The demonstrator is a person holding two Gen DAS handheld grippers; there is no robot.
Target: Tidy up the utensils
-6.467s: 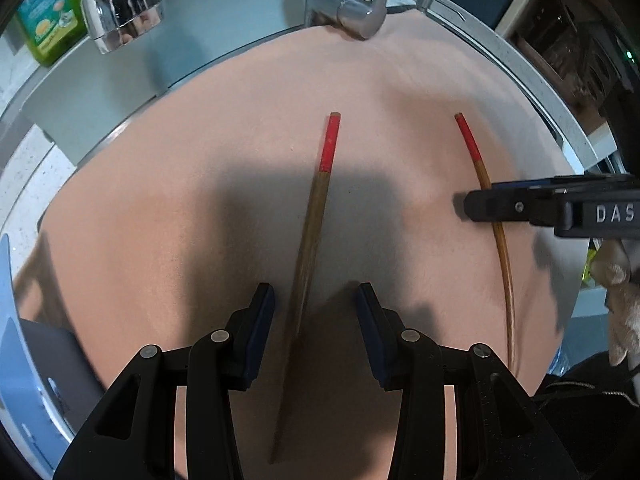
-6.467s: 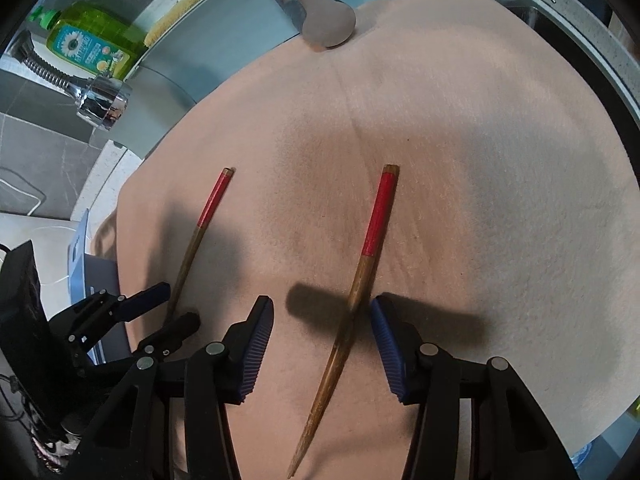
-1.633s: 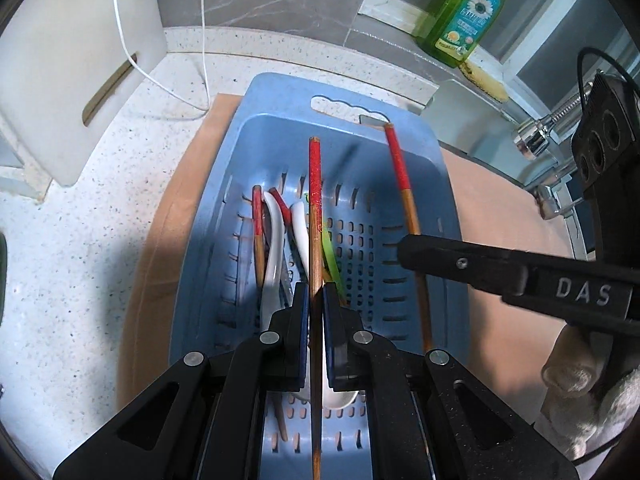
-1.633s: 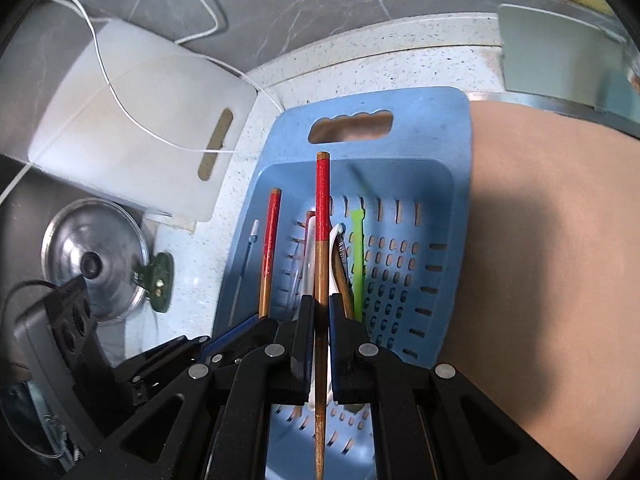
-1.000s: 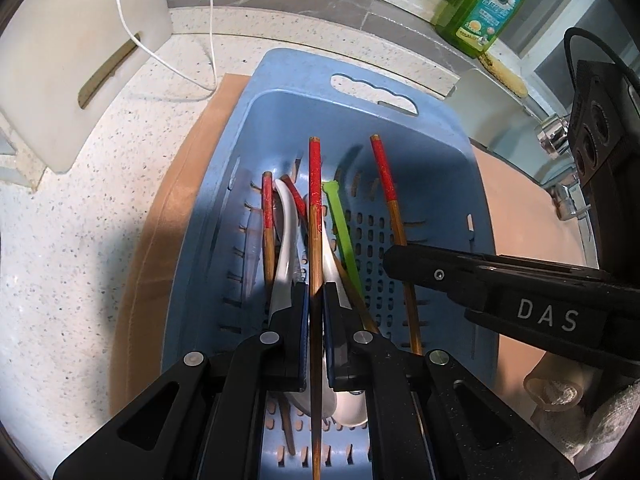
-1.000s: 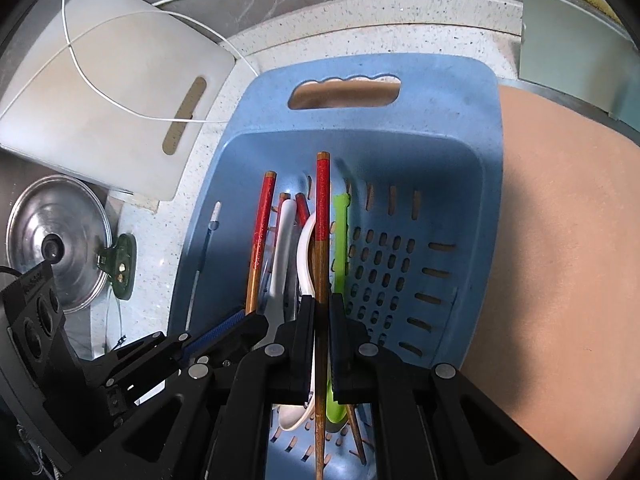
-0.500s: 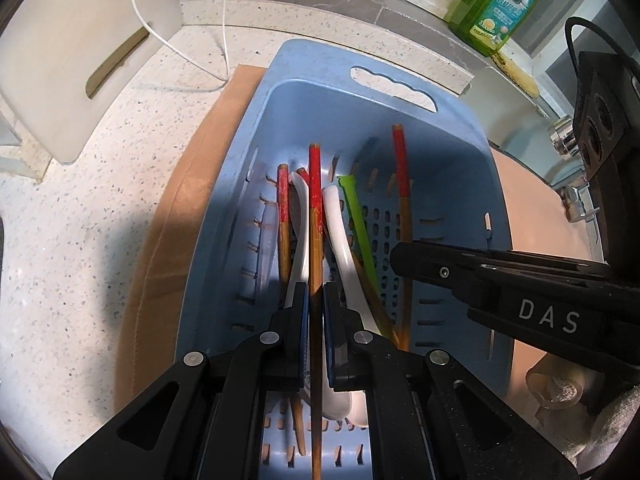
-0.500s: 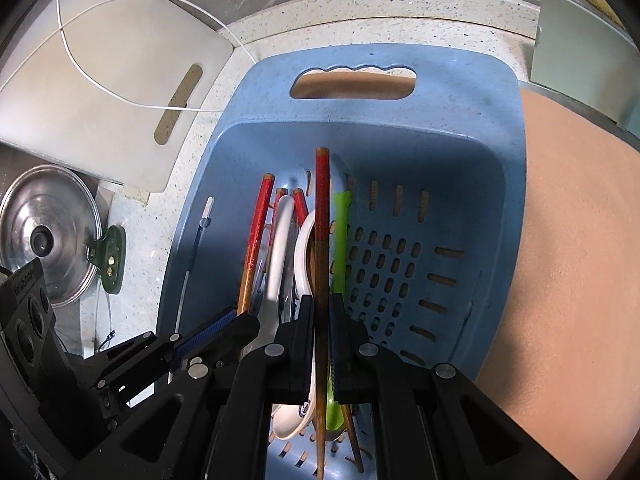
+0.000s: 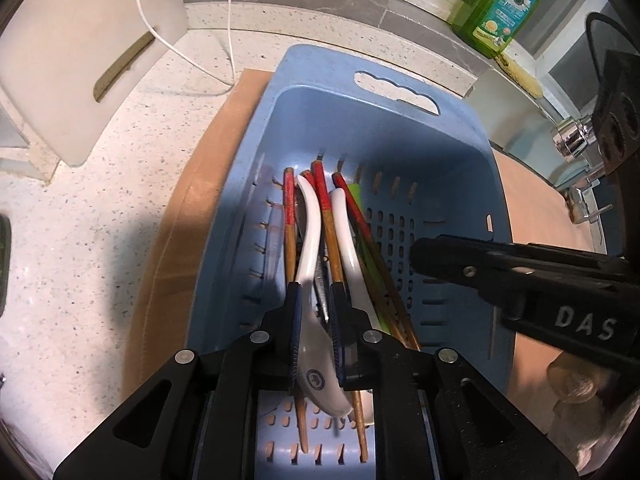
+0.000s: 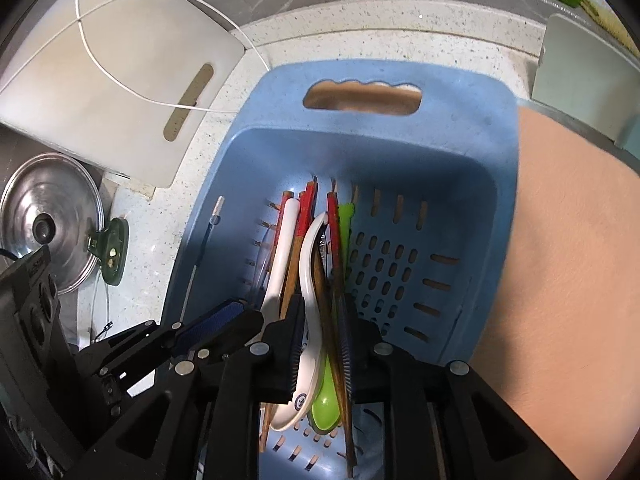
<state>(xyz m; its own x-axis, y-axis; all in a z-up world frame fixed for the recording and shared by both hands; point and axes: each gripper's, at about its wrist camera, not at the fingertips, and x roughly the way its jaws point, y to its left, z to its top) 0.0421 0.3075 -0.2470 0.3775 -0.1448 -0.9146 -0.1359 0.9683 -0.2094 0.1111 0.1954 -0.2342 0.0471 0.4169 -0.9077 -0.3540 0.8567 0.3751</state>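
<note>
The blue basket (image 9: 320,64) (image 10: 460,92) holds several red-tipped wooden chopsticks, two white spoons (image 9: 312,232) (image 10: 316,264) and a green spoon (image 10: 326,400). My left gripper (image 9: 316,320) hangs low over the pile, its jaws opening. Its chopstick (image 9: 326,216) lies loose among the others, slanting under the right pad. My right gripper (image 10: 320,332) is opening too. Its chopstick (image 10: 333,220) looks blurred, slipping down beside the right pad with no pad pressing on it. Each gripper shows in the other's view, the right gripper (image 9: 420,248) and the left gripper (image 10: 224,316).
A white cutting board (image 9: 80,40) (image 10: 100,80) with a white cable stands at the back left. A steel pot lid (image 10: 44,220) lies left of the basket. A green soap bottle (image 9: 504,8) and tap (image 9: 576,140) are at the right. A tan mat (image 10: 560,240) spreads rightwards.
Both pairs of jaws have parted and let go of their chopsticks. The left one dropped onto the pile in the basket and the right one is sliding down.
</note>
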